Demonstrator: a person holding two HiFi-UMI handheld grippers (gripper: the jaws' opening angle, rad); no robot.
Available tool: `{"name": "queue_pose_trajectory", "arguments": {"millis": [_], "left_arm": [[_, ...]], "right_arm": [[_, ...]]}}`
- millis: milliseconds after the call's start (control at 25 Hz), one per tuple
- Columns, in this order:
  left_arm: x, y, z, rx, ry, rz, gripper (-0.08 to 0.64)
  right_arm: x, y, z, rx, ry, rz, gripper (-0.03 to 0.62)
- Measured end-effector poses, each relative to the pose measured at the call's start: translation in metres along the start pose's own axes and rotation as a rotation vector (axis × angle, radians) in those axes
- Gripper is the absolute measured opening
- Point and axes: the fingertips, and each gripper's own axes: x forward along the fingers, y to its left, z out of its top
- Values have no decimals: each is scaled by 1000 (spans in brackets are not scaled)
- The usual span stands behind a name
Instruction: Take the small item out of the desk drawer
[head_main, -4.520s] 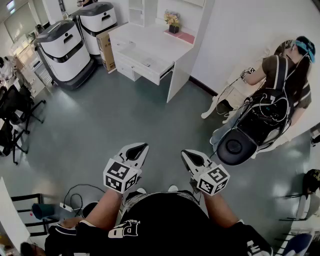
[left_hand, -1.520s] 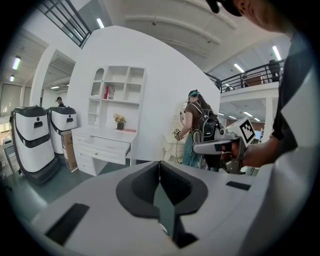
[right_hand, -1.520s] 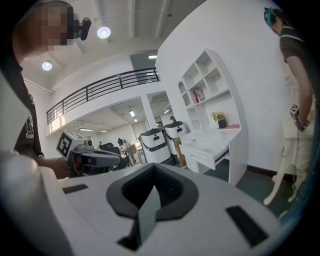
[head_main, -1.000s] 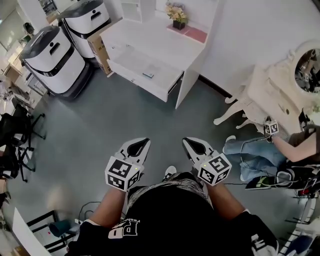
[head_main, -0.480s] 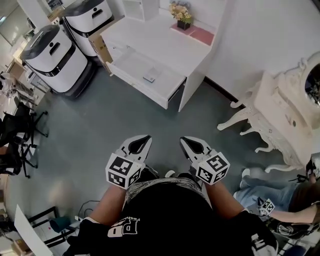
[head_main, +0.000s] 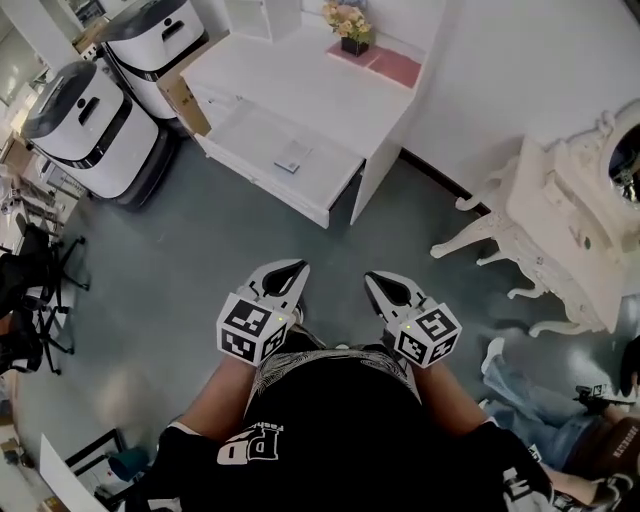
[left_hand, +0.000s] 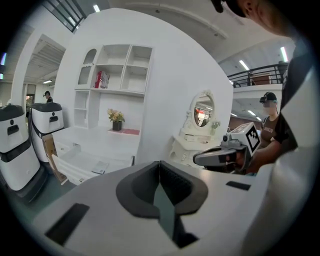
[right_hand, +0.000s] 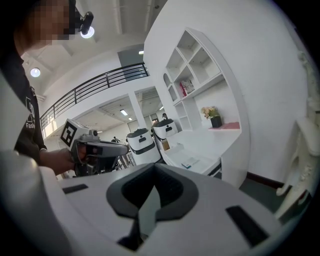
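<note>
The white desk (head_main: 300, 70) stands at the top of the head view with its drawer (head_main: 280, 165) pulled open. A small flat item (head_main: 291, 158) lies inside the drawer; it also shows in the left gripper view (left_hand: 100, 167) and the right gripper view (right_hand: 190, 163). My left gripper (head_main: 288, 270) and right gripper (head_main: 384, 282) hover side by side over the grey floor, well short of the desk. Both point toward it, shut, with nothing between the jaws. Each gripper camera catches the other gripper: the right gripper (left_hand: 220, 156), the left gripper (right_hand: 95, 148).
Two white-and-grey machines (head_main: 85, 120) and a cardboard box (head_main: 178, 100) stand left of the desk. A flower pot (head_main: 350, 22) and pink mat (head_main: 392, 68) sit on the desktop. An ornate white dressing table (head_main: 570, 200) is at right, a person's legs (head_main: 540, 420) lower right, black chairs (head_main: 30, 280) far left.
Both grippers have been carried forward together across the floor toward the desk, still shut. The seated person at the right has slid toward the lower right edge of the view.
</note>
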Motion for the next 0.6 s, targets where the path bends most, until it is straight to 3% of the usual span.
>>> {"name": "queue_pose_trajectory", "arguments": {"millis": [280, 480, 600], "left_arm": [[42, 59, 33, 7, -32, -35, 15], [52, 123, 40, -5, -13, -43, 15], [58, 166, 45, 28, 11, -43, 15]], "right_arm": [[53, -33, 30, -13, 27, -50, 9], [115, -38, 59, -36, 55, -62, 9], [153, -43, 78, -35, 61, -79, 9]]}}
